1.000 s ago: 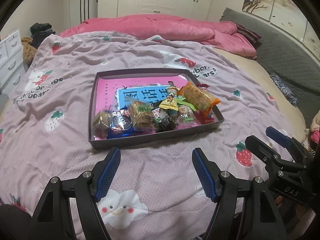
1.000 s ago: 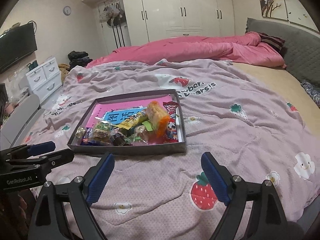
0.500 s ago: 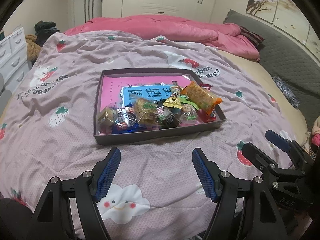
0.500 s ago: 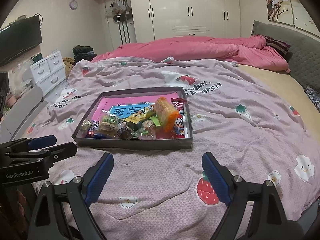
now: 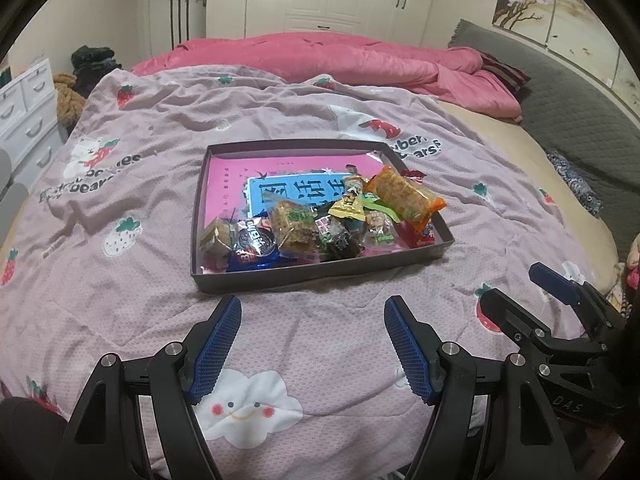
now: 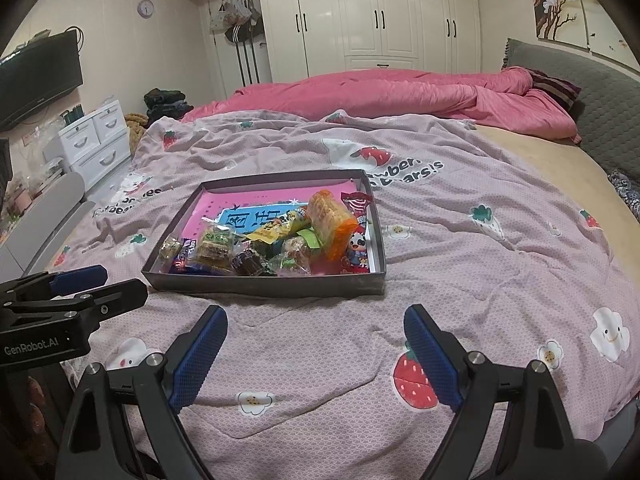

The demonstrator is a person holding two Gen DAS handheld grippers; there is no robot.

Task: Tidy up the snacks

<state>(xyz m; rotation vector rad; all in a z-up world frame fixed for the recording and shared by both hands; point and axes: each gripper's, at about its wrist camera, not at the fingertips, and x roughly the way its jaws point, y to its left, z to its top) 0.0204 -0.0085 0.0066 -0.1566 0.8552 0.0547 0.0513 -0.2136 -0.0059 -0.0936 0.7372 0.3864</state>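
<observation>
A shallow dark tray lies on the pink strawberry quilt, lined with a pink and blue printed sheet. Several wrapped snacks crowd its near edge, among them an orange packet, a blue round-biscuit pack and a yellow wrapper. My left gripper hovers open over the quilt just short of the tray, nothing between its blue pads. My right gripper is open and empty as well, in front of the tray's near right corner. Each gripper shows at the edge of the other's view.
A rumpled pink duvet lies across the far side of the bed. A grey padded headboard runs along the right. White drawers and a wall television stand at the left, white wardrobes behind.
Both views have shifted slightly so that the tray sits a little more central. Both grippers stay open and nothing in the tray has moved.
</observation>
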